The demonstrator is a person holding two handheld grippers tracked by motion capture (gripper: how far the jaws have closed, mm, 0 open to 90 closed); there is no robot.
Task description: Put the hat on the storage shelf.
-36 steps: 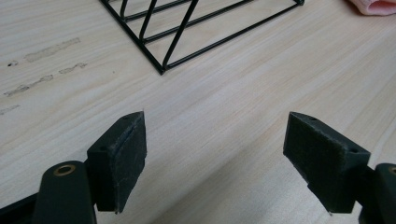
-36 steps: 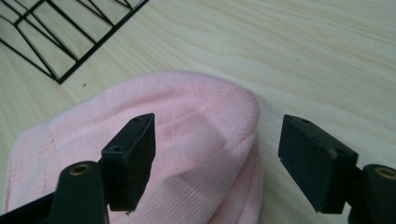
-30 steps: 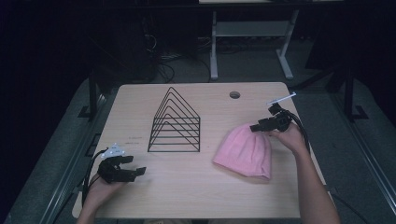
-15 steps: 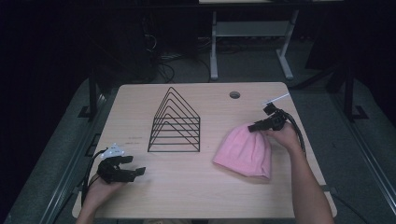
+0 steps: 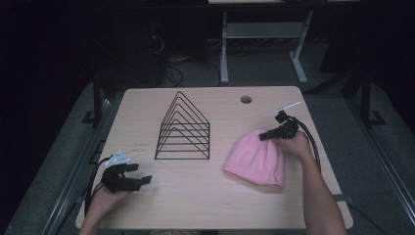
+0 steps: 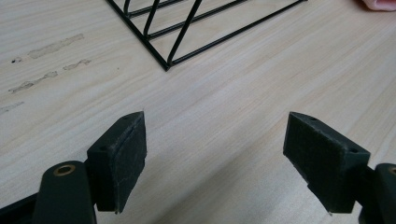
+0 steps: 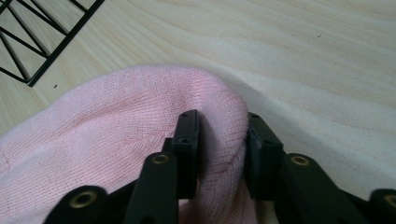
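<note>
Item: pink beanie (image 5: 257,157), flat on table (image 5: 205,205), right of wire rack (image 5: 185,128). Your right gripper (image 7: 223,140) just closed, pinching its crown fold. Left gripper (image 6: 215,154) spread, idle. Done: grasp. Left: lift, place.

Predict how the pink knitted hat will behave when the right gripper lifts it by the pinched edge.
The pink knitted hat will probably droop: it lies flat and bunches between the pads of the right gripper, whose jaws have just been closing. It looks light, thin knit. It seems unlikely to slip, as a fold is pinched between the pads.
</note>
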